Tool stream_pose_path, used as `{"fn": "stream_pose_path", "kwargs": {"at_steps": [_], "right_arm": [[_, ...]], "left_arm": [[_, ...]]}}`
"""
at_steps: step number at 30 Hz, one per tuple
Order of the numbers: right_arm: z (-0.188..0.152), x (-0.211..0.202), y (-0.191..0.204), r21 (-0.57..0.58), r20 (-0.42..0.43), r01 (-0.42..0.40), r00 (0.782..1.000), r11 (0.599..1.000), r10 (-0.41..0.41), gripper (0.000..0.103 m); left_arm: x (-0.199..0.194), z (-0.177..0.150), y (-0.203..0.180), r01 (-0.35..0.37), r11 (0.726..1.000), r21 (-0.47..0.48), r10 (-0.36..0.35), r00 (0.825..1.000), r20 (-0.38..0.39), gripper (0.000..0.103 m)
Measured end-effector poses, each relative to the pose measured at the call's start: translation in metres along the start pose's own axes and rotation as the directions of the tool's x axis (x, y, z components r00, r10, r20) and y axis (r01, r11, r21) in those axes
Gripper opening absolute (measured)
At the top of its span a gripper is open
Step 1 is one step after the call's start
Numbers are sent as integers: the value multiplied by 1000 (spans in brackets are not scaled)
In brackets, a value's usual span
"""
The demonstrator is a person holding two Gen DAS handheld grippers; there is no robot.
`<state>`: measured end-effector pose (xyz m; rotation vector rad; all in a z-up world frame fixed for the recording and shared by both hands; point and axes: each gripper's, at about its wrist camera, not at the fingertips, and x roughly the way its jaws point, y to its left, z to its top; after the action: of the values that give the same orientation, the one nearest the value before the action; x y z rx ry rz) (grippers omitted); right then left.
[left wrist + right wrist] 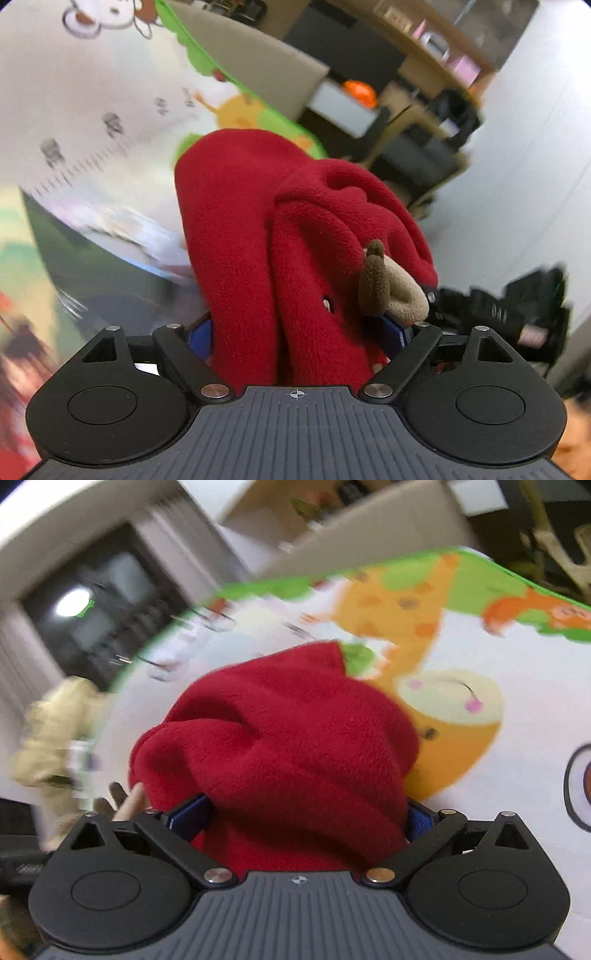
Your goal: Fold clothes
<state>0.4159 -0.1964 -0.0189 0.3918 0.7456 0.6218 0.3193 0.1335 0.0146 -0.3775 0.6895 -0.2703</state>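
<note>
A red fleece garment (258, 229) bulges up between the fingers of my left gripper (299, 332), which is shut on it. A small brown and tan plush piece (388, 288) is sewn onto the fleece on its right side. Only the blue pads (201, 338) show at the edges of the cloth. In the right wrist view the same red fleece garment (288, 746) fills the jaws of my right gripper (303, 816), also shut on it, with a blue pad (188, 812) peeking out. The garment hangs bunched above a cartoon play mat (461, 657).
The play mat (92, 103) has a green border and animal prints. A beige garment (55, 731) lies at its left edge. A blurred black object (517, 314) sits to the right. Shelving and dark furniture (424, 74) stand beyond the mat.
</note>
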Motion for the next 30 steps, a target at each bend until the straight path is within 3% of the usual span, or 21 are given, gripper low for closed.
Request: {"fn": "stream_pose_path", "kwargs": {"at_steps": [2,5,10,14,18,23,26,30], "right_arm": [[-4,5,0,15,-13,29,1000,999,-29,102],[-10,-5,3,1,-3,54,999,999,-54,102],[-35,-47,21,-152,32,106,994,983,-103,102],[-71,-76,35,-278,5,118,993,953,-121,102],[-122,-77,42,-381,-78,195,967,904,-242,103],[-142,-72,67,-451,-39,233,959,862,-279,103],[-143,-77,77,-471,-20,220,965,854,-260,103],[-135,-96,77,-475,17,195,977,858,-213,103]], "left_arm": [[7,1,11,-12,999,-36,11,1000,-22,92],[1,-2,11,7,1000,-13,-7,1000,-13,93],[-12,-10,10,-6,1000,20,6,1000,-3,93],[-39,-27,8,0,1000,28,0,1000,7,94],[-63,-64,-1,12,998,60,-12,1000,-6,96],[-67,-115,-14,-127,973,193,137,990,-43,97],[-69,-128,-11,-204,949,241,210,978,2,100],[-69,-128,-12,-234,940,247,241,971,3,102]]}}
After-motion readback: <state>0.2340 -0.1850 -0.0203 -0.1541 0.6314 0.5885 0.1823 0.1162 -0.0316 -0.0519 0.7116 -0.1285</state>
